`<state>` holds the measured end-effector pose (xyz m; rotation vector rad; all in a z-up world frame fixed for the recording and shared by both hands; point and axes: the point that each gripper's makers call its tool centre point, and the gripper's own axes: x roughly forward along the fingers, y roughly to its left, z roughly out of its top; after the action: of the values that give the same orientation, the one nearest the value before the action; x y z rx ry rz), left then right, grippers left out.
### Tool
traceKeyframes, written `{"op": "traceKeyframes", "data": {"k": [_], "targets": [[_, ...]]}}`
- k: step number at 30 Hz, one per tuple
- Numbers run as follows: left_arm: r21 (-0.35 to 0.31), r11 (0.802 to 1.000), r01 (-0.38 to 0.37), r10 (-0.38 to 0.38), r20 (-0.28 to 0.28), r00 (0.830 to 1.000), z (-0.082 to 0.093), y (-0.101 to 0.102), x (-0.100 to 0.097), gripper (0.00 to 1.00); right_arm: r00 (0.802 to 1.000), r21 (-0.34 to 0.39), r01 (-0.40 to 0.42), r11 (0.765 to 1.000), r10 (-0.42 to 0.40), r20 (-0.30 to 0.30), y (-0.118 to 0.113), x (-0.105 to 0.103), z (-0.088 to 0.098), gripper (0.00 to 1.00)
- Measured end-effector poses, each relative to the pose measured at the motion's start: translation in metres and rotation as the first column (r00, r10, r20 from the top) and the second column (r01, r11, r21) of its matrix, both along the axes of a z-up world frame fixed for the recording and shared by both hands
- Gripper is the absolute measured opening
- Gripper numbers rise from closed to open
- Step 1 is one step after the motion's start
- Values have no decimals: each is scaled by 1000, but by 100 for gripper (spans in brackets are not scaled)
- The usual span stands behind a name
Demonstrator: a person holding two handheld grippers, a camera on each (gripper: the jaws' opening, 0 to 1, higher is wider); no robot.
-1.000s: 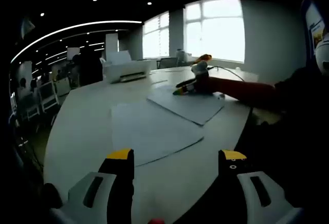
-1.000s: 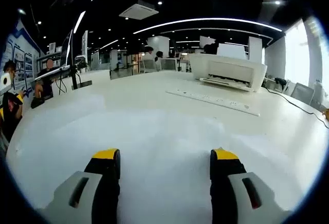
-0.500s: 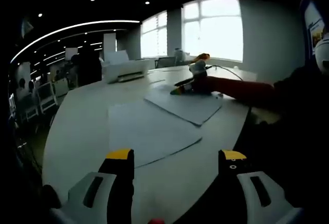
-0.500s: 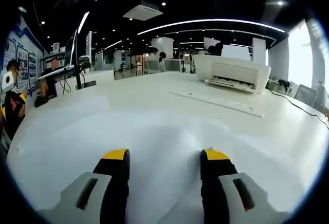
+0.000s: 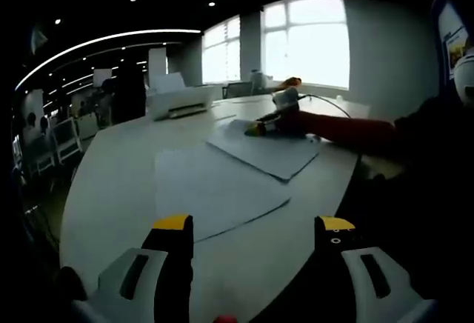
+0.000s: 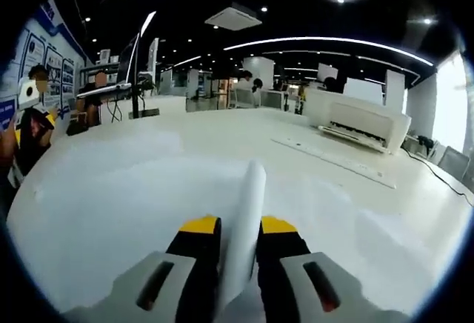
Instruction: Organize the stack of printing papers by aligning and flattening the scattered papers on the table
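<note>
In the right gripper view, the right gripper (image 6: 239,227) has its yellow-tipped jaws drawn nearly together on a white sheet of printing paper (image 6: 248,212), which buckles up into a soft ridge between them and runs forward over the broad white table (image 6: 111,190). The fold shows how the paper handles: thin, light and limp, giving way under any pinch and likely to crease if squeezed hard or dragged. It probably slides easily on the smooth tabletop, so a light nip at an edge or corner should move it more cleanly than a grip in the middle.

In the left gripper view, the left gripper (image 5: 254,235) hangs over the near edge of the table with its jaws wide apart and nothing between them. Just beyond lies a large flat pale sheet (image 5: 211,186), and past it a second flat sheet (image 5: 266,149) set askew, its near corner overlapping the first; the two edges are plainly out of line. At the far end of that second sheet the right gripper meets the paper, with a red sleeve (image 5: 344,129) reaching in from the table's right edge.

Farther off, towards the far edge, stands a white boxy printer (image 6: 363,115), with a long flat white strip (image 6: 337,161) lying on the table before it.
</note>
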<state>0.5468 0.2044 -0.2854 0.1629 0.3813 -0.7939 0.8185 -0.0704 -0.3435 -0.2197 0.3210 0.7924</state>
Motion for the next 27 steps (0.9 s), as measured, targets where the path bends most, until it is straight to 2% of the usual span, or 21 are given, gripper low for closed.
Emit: {"op": "traceKeyframes", "data": {"k": [5,9,11,13,18,27], "targets": [[-1,1000,-2,2,-2,1000,-1,1,1,70,1000,1,8,1000,-8,17,-7,7,3,12],[-3,1000,-6,6,-2,1000,0,3,3,70,998,47,27,999,-30,54,-13,9,17,12],[-5,1000,-9,9,0,1000,1,4,4,70,997,93,11,996,-18,77,-10,6,28,12],[-9,1000,-12,12,3,1000,2,4,6,70,996,111,9,994,-20,93,-17,8,35,12],[-6,1000,-14,14,22,1000,6,3,8,69,988,140,-16,990,-6,154,-13,-1,62,12],[-15,1000,-24,25,56,998,18,2,7,68,978,196,-46,980,4,209,-7,-20,94,10]]}}
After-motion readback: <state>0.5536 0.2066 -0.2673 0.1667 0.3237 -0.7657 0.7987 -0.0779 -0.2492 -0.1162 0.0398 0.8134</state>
